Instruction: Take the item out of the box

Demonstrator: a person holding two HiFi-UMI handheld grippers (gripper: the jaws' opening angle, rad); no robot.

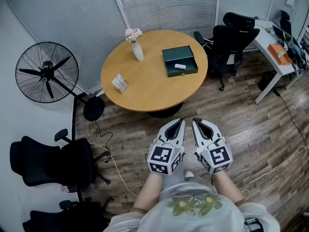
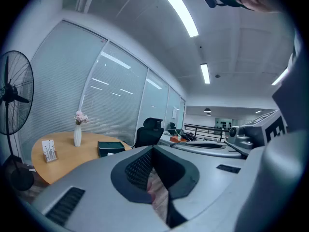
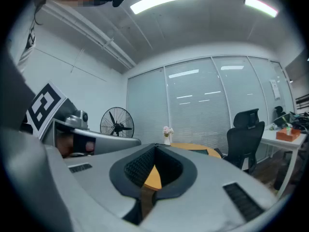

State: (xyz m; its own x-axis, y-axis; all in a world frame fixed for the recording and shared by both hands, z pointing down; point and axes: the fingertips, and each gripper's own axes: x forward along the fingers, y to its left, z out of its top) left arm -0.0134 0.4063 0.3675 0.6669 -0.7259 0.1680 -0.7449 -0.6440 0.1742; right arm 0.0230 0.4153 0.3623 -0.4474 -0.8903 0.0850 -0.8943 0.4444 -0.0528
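Small white cylindrical item (image 1: 179, 66) noted lying crosswise in open dark-green box (image 1: 182, 73) on round wooden tabletop (image 1: 140, 88) | well ahead of left gripper (image 1: 178, 122) and right gripper (image 1: 197, 122); right judged nearer | fingers (image 1: 205, 128) clenched, empty

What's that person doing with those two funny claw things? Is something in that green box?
A person is standing back from the round table, holding the left gripper and the right gripper close to the body. Both are shut and empty. On the table, an open green box has a small white item inside, not yet taken out. A vase of flowers and a small card stand sit on the table too.
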